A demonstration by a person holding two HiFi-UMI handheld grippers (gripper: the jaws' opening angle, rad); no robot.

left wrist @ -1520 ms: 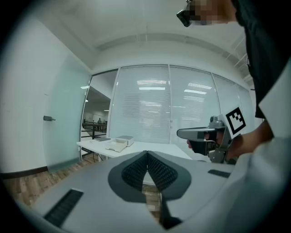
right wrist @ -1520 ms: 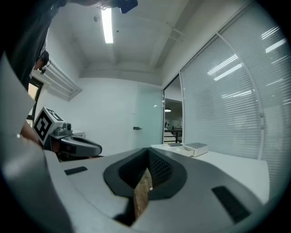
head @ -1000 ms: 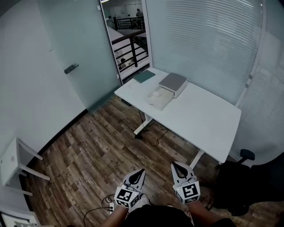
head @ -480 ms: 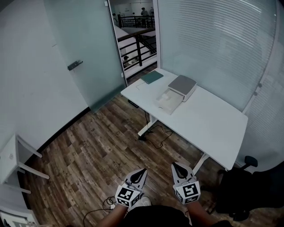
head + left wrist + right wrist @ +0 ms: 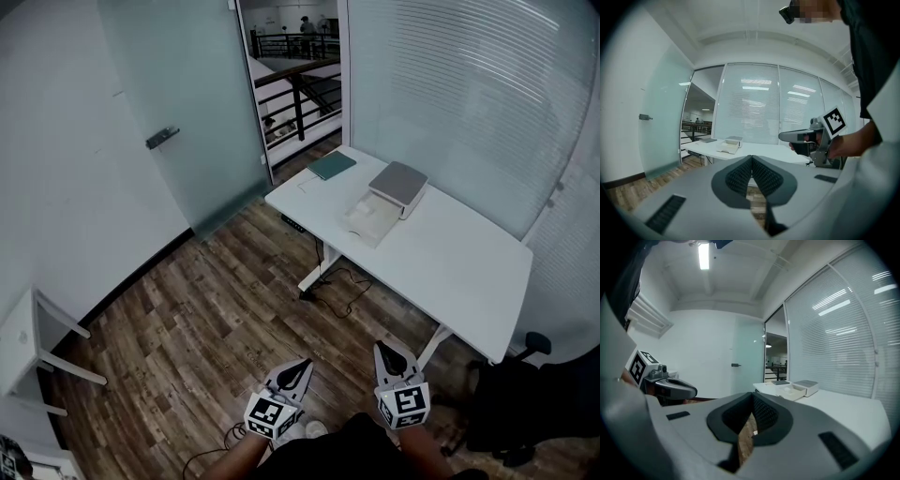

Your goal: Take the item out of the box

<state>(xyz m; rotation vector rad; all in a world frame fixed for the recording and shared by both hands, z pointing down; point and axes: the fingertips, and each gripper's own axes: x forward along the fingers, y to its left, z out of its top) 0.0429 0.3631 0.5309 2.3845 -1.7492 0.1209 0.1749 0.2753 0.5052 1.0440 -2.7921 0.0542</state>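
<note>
At the bottom edge of the head view, the person's two hand-held tools sit side by side above a dark wooden floor (image 5: 187,319), each with a marker cube at its rear. Both the left tool (image 5: 301,362) and the right tool (image 5: 381,346) point forward, with tapered jaws drawn to a tip and nothing in them. Well ahead of them, across the open floor, stands a white table (image 5: 459,272). On its far half lies the box (image 5: 372,219), white, shallow and open at the top; what it holds is too small to make out. A grey-topped white piece (image 5: 399,184) touches the box on its far side, and a dark green notebook (image 5: 332,166) lies near the table's far corner. A frosted glass door (image 5: 178,112) stands to the left.

Along the left tool's own view, the ribbed pads meet at the tip, closed and empty. The box (image 5: 728,147) shows small and far off on the table, above and left of the jaw tip. The right tool appears at the right, held in a hand (image 5: 839,146).

Along the right tool's own view, the jaws are likewise closed on nothing. The box (image 5: 793,390) lies far off on the table, up and to the right of the tip.
</note>
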